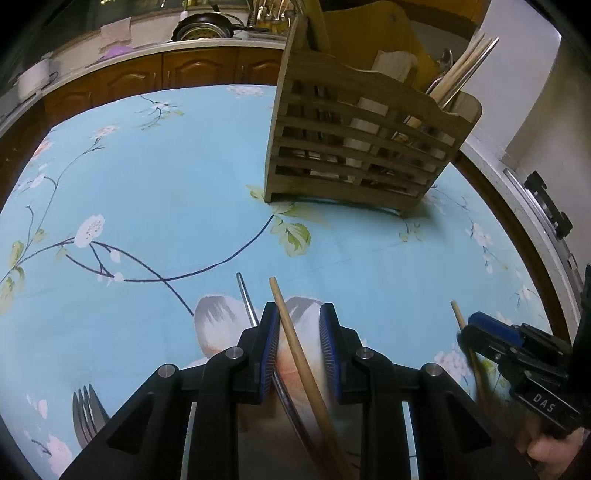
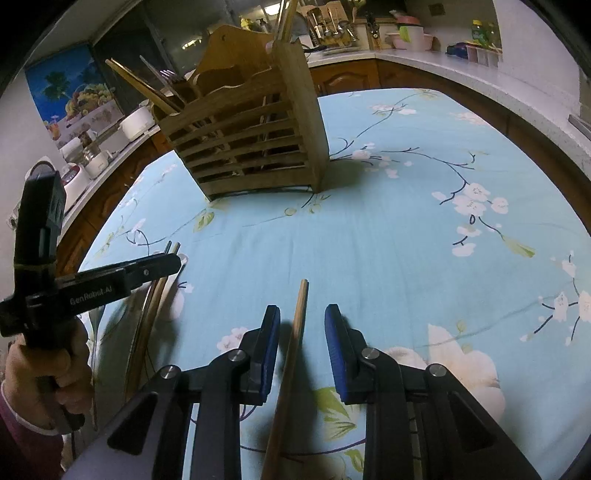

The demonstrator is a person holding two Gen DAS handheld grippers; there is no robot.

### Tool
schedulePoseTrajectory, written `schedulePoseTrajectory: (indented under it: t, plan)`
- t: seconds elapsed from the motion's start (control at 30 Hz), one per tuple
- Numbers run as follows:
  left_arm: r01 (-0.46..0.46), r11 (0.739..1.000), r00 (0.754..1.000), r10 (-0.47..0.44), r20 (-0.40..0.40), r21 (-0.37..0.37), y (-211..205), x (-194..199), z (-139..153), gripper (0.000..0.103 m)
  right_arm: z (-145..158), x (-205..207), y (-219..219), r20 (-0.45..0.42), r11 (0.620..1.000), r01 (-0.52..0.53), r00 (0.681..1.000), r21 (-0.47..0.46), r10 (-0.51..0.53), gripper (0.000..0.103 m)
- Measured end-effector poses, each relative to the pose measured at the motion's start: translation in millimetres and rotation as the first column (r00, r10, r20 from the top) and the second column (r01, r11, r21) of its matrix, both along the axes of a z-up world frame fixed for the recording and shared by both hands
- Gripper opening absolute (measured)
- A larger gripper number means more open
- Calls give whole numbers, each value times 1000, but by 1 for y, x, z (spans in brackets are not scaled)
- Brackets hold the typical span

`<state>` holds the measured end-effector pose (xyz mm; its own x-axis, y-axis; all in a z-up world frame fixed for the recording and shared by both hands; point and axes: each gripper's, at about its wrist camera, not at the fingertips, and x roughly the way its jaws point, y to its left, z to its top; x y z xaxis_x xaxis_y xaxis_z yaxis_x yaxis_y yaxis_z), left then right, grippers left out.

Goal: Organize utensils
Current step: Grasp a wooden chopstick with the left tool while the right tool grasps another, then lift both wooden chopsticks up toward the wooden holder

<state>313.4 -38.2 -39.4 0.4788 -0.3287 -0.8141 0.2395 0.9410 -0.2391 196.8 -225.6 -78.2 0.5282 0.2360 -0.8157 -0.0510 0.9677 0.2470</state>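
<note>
A slatted wooden utensil holder [image 1: 354, 147] stands on the blue floral tablecloth and holds chopsticks and cutlery; it also shows in the right wrist view [image 2: 255, 144]. My left gripper [image 1: 298, 314] is open, with a wooden chopstick [image 1: 295, 343] lying between its fingers beside a metal rod [image 1: 247, 299]. A fork [image 1: 86, 413] lies at the lower left. My right gripper [image 2: 302, 315] is open around another wooden chopstick [image 2: 295, 332] lying on the cloth. The right gripper shows in the left wrist view [image 1: 491, 332], and the left gripper shows in the right wrist view [image 2: 147, 266].
The table [image 2: 406, 240] is covered with the blue cloth. Wooden kitchen cabinets [image 1: 166, 70] and a counter with pots and appliances surround it. A pan [image 1: 203, 27] sits on the far counter.
</note>
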Motion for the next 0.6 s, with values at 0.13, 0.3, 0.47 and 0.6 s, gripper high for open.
schedulePoseTrajectory:
  t: [0.13,0.3,0.47,0.6]
  plan:
    - [26,996,999,-28,18,82,-12,-3,1,18,-1,2,7,2,999,-25,1000,-45,25,26]
    - [40,986,997,-49,51,161,-25,-9,1,9,-1,4,19,4,984,-63,998,-164,65,9]
    - [48,988,997,-55,45,150,-28,-15,3,3,1,1,10,-9,994,-62,998,-94,61,5]
    - [38,994,997,-45,64,105,-19,-29,15,3,16,-7,3,14,999,-44,999,-29,44,5]
